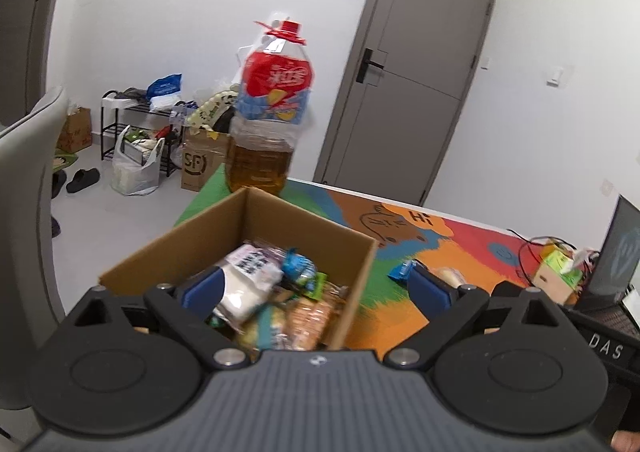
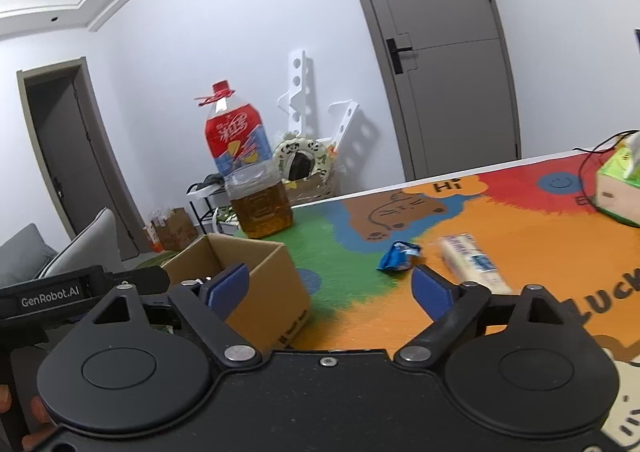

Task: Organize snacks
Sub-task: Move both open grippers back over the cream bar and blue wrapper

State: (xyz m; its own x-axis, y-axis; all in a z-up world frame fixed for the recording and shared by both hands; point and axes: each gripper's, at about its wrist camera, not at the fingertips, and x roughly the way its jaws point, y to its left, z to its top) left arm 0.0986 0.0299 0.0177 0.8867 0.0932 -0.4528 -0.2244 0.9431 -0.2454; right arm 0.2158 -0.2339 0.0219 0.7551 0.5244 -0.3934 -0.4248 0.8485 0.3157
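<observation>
An open cardboard box (image 1: 312,236) stands on the colourful table mat and holds several wrapped snacks (image 1: 256,284). My left gripper (image 1: 316,286) hovers over its near side, open, with nothing pressed between the blue pads. In the right wrist view the same box (image 2: 260,276) sits at the left. My right gripper (image 2: 332,288) is open above the mat, empty. Just beyond it lie a small blue packet (image 2: 398,256) and a long pale snack bar (image 2: 472,262); the blue packet (image 1: 400,271) also shows past the left gripper's right finger.
A large oil bottle (image 1: 272,111) with a red label stands behind the box at the mat's far edge. A green tissue box (image 2: 618,181) and black cables sit at the right. A laptop (image 1: 616,256) stands at the far right. A grey chair (image 1: 28,179) is at the left.
</observation>
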